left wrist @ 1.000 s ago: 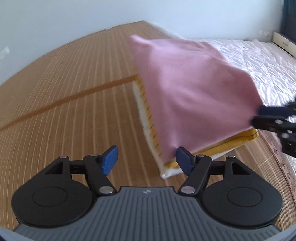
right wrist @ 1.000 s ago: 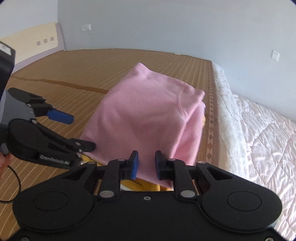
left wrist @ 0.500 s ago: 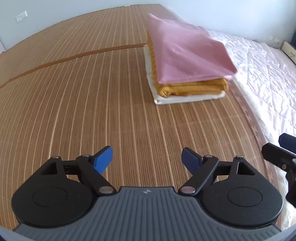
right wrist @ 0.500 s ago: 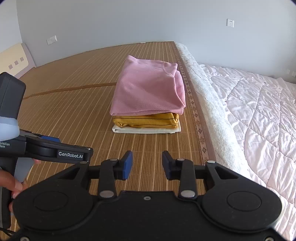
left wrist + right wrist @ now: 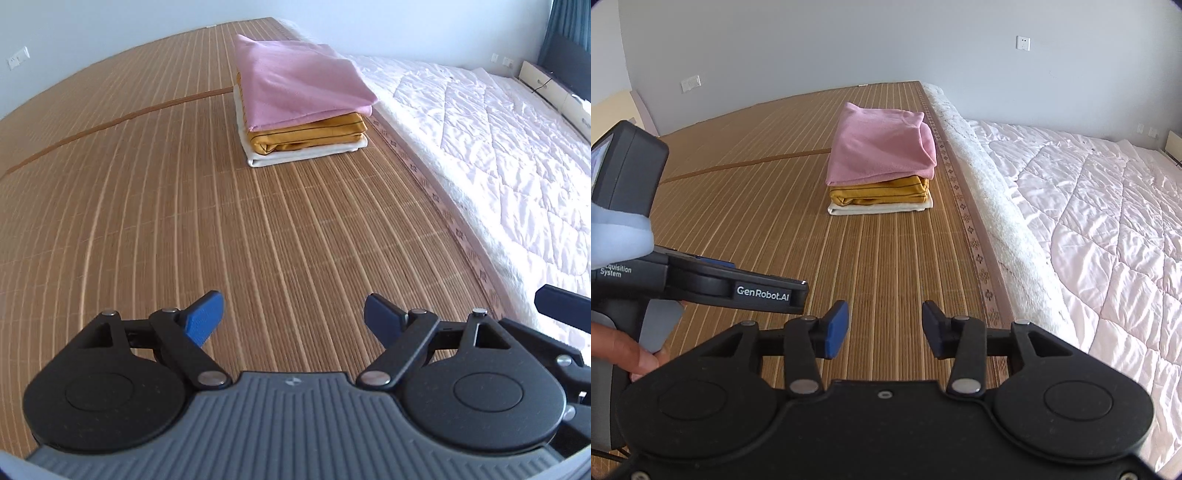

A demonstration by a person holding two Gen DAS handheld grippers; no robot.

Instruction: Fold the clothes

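Clothes stack (image 5: 301, 107), pink piece on top, lies on the bamboo mat (image 5: 147, 221) well ahead of both claws, farther than a second ago. Left claw (image 5: 293, 319) and right claw (image 5: 884, 328) hover low, both spread wide, empty.

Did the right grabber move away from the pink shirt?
Yes. The right gripper has backed away: a second ago it was shut against the pink shirt, and now it is open, with bare bamboo mat between it and the pile.
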